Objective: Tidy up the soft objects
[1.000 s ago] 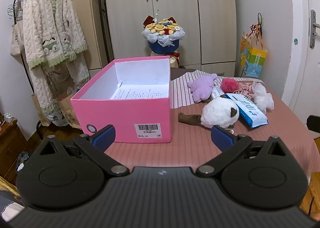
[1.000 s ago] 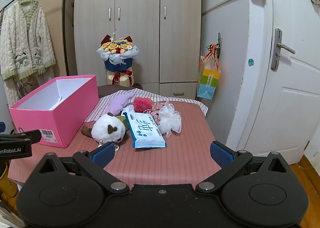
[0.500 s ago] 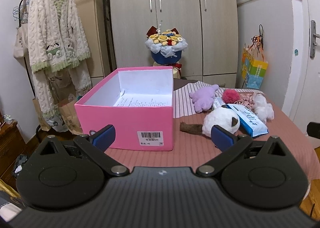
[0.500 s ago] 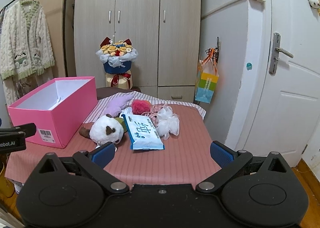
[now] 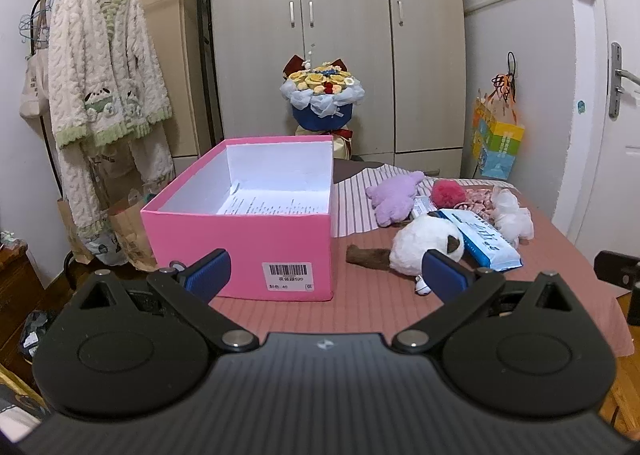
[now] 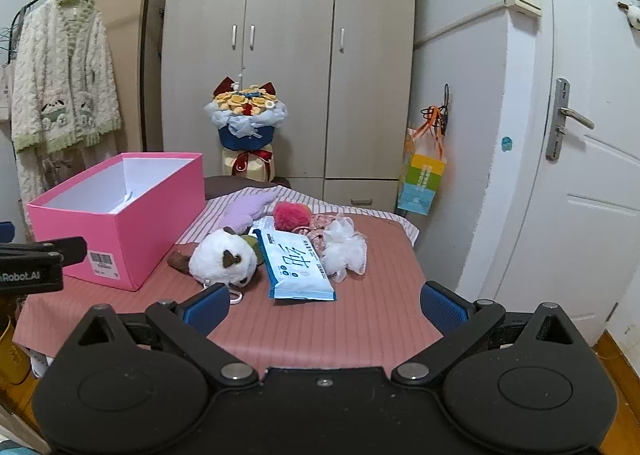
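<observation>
Left wrist view
Left gripper point(image 5: 325, 273): fingers spread wide, nothing between them, held at the near table edge.
Pink box point(image 5: 244, 247): at 12 o'clock, lid off; a printed sheet lies on its white floor.
Box label point(image 5: 287, 275): barcode with small print below, "520" and "40" legible.
Soft things: at 2 o'clock, a white plush point(image 5: 426, 243) with a brown tail, a purple plush point(image 5: 394, 197), a red pom-pom point(image 5: 447, 192), a white mesh puff point(image 5: 512, 215).
Tissue pack point(image 5: 484, 241): blue, its writing too small to read here.
Open room: bare pink cloth point(image 5: 360, 303) between box and plush.

Right wrist view
Right gripper point(image 6: 325, 307): fingers wide apart, empty, back from the table's near edge.
Left gripper body point(image 6: 32, 265): at 9 o'clock, marked "nRobot.AI".
Tissue pack point(image 6: 298, 265): at 12 o'clock, one large Chinese character on its face.
White plush point(image 6: 224, 259): touching the pack's left side; the puff point(image 6: 346, 247) lies just right of the pack.
Pink box point(image 6: 120, 215): at 10 o'clock, barcode on the near end.
Open room: bare cloth point(image 6: 384, 295) at 1 o'clock, up to the table's right edge.
</observation>
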Motion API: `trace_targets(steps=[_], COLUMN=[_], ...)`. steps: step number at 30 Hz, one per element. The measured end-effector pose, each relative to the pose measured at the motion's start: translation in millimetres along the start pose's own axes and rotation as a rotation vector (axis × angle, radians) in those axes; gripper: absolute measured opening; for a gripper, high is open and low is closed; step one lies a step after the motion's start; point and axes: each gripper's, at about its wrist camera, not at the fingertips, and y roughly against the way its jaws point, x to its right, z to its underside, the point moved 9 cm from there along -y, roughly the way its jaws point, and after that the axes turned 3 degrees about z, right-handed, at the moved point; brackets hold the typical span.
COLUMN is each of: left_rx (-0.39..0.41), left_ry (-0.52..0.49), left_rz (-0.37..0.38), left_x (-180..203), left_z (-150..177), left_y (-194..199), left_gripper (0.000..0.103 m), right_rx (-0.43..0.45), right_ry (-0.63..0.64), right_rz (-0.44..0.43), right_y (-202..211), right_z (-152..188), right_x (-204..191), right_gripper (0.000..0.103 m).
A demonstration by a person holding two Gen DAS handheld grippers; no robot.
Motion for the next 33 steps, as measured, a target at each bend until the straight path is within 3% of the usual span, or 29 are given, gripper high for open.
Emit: trace_targets(steps=[6,12,16,19,26,33], left_rx=[-0.001,-0.046,-0.034,-0.041,-0.099,-0.144], left_ry=[-0.002,0.041,0.040,0.035,0.006,-0.002], left_rz=[0.005,0.075,0.101,0.166,0.261,0.347], left_x=[3.9,8.3,16.4,27.5,57.4,82.5], left_z=[-7.6,-11.5,-18.4,-20.0,-11.3,-5.6], left_y=[-3.9,-20.7,-34.0,-47.2,-93.0,-136.0], left_gripper=[0.103,0.103,0.103,0.103,0.097,0.088], right_rx=[0.016,0.017,0.093,0.142,0.058,0.010], right_ry=[0.021,0.055,0.098,0.136,0.157,0.184], right_rz=[-0.033,-0.101,-0.164,-0.242,-0.413,-0.513], right_y=[-3.5,-17.9,-28.3,-42.9,-99.7,-142.0], right_z=[-5.1,-10.8,-13.8,-11.9,2.8,14.6], right_x=[-5.5,-14.7,-22.5,-30.4,-54.3,-79.7], right_gripper=[0.103,0.103,0.103,0.103,0.102,0.097])
